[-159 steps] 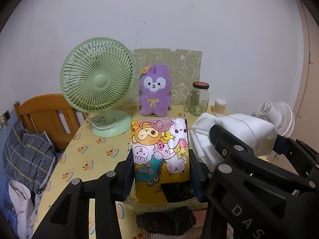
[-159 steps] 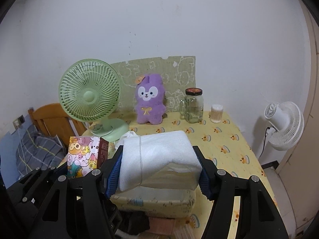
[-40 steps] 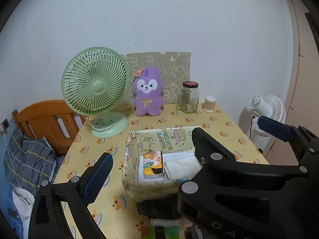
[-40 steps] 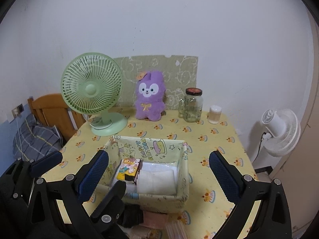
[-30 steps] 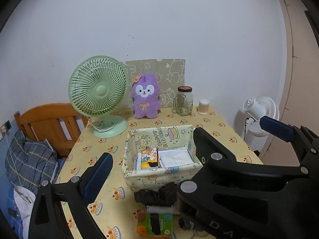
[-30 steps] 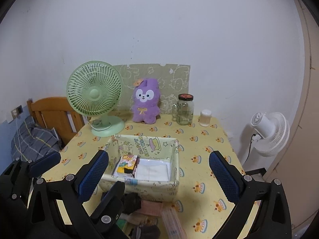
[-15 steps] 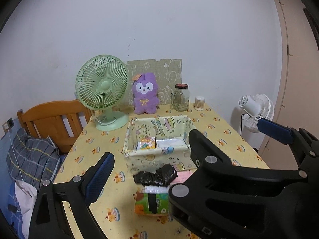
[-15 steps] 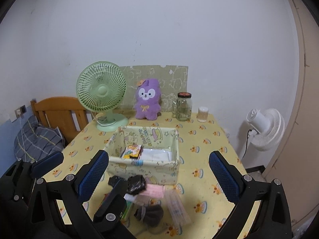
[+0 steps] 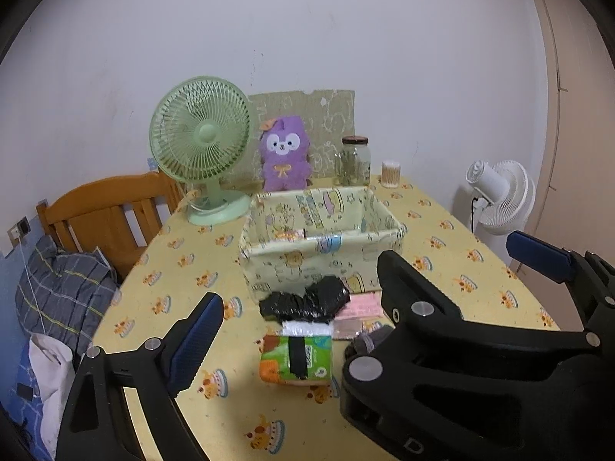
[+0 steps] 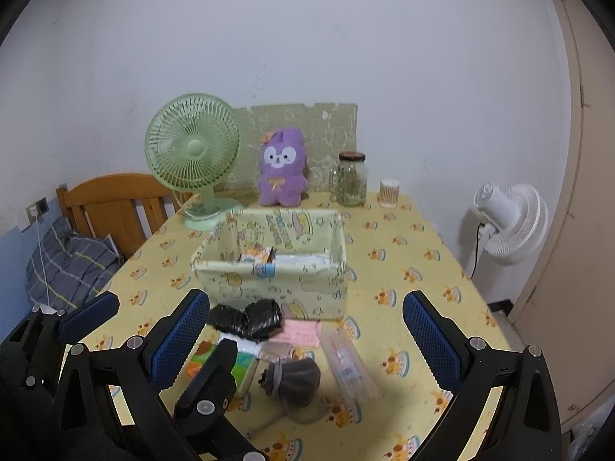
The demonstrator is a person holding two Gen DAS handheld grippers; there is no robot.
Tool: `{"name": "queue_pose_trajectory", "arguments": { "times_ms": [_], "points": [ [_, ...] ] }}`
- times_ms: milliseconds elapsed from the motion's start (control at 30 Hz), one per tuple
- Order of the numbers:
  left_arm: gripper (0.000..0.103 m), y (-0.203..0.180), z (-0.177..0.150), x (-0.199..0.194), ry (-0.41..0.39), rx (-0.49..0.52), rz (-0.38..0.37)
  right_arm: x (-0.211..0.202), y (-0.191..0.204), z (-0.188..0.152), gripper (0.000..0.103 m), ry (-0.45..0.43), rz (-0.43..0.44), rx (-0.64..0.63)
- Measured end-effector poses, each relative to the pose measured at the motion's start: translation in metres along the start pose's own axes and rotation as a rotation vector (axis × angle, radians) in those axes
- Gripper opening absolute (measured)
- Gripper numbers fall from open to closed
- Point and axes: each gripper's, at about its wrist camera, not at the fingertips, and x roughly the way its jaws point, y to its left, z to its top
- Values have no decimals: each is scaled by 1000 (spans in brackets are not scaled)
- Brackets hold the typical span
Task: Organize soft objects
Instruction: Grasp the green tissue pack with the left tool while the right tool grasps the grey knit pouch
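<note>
Both grippers, left gripper (image 9: 292, 330) and right gripper (image 10: 303, 330), hover with jaws open and empty over the loose pile: the black bag (image 10: 246, 319) near the fabric basket (image 10: 269, 280) waits to be sorted

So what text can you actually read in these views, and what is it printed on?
"D": a lone letter on the black frame in the foreground of the left wrist view; anything after it is cut off.
Fabric box: coloured lettering on its inner back wall, too blurred to read.
Green tissue pack: print too small to read.
Cartoon pack in the box: no legible text.
</note>
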Motion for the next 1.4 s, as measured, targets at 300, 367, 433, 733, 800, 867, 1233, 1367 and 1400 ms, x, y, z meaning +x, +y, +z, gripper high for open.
{"name": "queue_pose_trajectory", "arguments": {
  "times_ms": [300,367,433,733,800,867,1233,1367,1400],
  "points": [
    [91,3,-32,26,43,-37,8,20,-3,-32,101,18,6,0],
    [90,4,-38,35,70,-43,-5,25,-3,-38,98,31,7,3],
    [89,6,-43,43,91,-51,-11,31,-2,-44,97,44,1,0],
    [85,16,-60,73,175,-75,-3,59,0,-61,94,109,0,0],
    [84,19,-62,81,197,-85,3,67,1,-64,93,130,2,1],
    [77,22,-65,91,231,-96,11,72,1,-67,92,145,3,0],
    [74,20,-72,104,260,-73,8,95,2,-75,86,209,24,-1],
    [73,21,-72,103,259,-73,6,97,4,-76,82,218,35,4],
    [73,21,-72,101,258,-70,11,98,5,-76,81,219,44,8]
  ]
}}
